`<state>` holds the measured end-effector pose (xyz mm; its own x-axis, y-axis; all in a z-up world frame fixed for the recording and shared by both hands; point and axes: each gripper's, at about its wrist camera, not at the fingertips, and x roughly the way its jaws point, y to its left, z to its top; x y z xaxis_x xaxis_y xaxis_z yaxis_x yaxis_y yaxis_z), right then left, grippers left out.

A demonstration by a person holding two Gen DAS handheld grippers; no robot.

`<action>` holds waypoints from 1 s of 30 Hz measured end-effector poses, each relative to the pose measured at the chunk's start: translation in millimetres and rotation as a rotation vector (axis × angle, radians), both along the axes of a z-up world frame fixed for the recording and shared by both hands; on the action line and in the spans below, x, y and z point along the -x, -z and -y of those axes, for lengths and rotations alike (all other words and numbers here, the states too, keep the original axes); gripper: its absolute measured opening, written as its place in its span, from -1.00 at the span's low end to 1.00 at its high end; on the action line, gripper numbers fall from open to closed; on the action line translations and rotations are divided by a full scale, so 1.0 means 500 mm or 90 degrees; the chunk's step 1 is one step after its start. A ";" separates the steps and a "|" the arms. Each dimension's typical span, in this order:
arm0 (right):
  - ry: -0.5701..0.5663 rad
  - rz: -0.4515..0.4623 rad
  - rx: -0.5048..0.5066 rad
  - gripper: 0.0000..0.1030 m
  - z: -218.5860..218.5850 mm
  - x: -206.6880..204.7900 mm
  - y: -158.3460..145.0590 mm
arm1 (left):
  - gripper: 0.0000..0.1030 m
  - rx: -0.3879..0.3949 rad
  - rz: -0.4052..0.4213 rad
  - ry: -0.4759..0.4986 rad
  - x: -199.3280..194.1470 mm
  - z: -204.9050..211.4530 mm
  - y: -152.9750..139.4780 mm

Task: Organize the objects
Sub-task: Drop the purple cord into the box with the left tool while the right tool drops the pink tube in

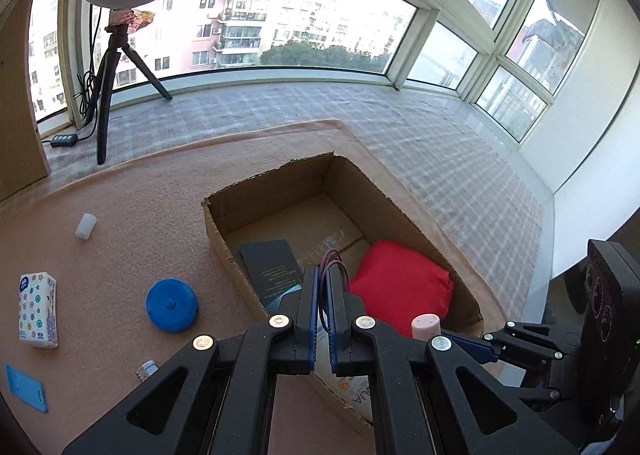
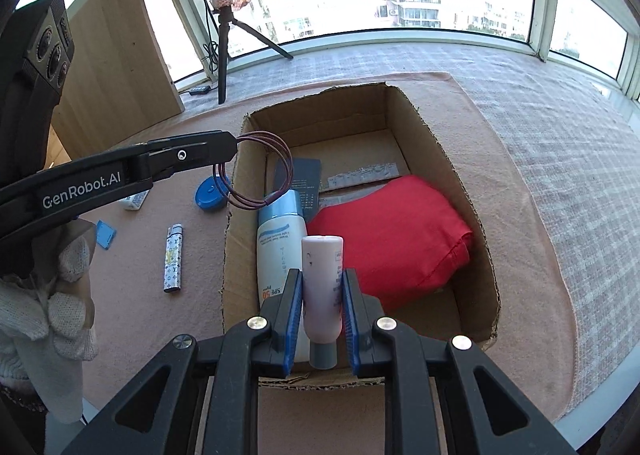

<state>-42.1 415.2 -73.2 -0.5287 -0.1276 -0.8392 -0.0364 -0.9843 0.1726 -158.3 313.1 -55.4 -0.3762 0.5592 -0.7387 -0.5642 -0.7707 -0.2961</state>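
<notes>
Pink mat (image 2: 520, 255), lighter (image 2: 173, 258) right-wrist view only

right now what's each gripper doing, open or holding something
Left gripper: shut on the purple wire loops.
Right gripper: shut on the pink tube.

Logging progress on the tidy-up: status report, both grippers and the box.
Left gripper shut on purple wire loops. Right gripper shut on pale pink tube. Both over brown cardboard box. Nothing blocking.

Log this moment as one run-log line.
left gripper: shut on purple hair ties | right gripper: shut on pink tube | both over cardboard box
</notes>
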 end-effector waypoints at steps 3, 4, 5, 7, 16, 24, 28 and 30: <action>-0.002 0.002 0.002 -0.65 0.000 0.006 0.002 | -0.93 0.001 0.002 -0.004 0.004 -0.003 0.002; -0.001 -0.001 0.008 -0.59 -0.002 0.009 0.003 | -0.93 -0.001 0.006 -0.007 0.006 0.001 0.003; 0.000 0.001 0.015 -0.52 -0.003 0.010 0.004 | -0.93 -0.005 0.012 -0.006 0.008 0.004 0.003; 0.002 -0.002 0.024 -0.32 -0.004 0.011 0.003 | -0.92 0.001 0.010 -0.007 0.008 0.009 0.002; 0.003 -0.006 0.039 -0.32 0.011 0.003 -0.004 | -0.92 0.002 0.012 -0.045 0.000 0.091 -0.006; 0.004 -0.024 0.061 -0.32 0.054 -0.006 -0.022 | -0.92 -0.006 0.013 -0.109 -0.016 0.261 -0.019; -0.006 -0.031 0.074 -0.32 0.093 -0.010 -0.033 | -0.92 -0.014 0.017 -0.147 -0.026 0.354 -0.023; -0.013 -0.031 0.078 -0.32 0.117 -0.013 -0.037 | -0.92 -0.014 0.018 -0.160 -0.038 0.396 -0.022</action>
<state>-35.8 356.6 -54.9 -0.5651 -0.2394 -0.7895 -0.0044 -0.9561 0.2931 -139.5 114.9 -44.3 -0.4850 0.4666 -0.7396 -0.3471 -0.8790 -0.3270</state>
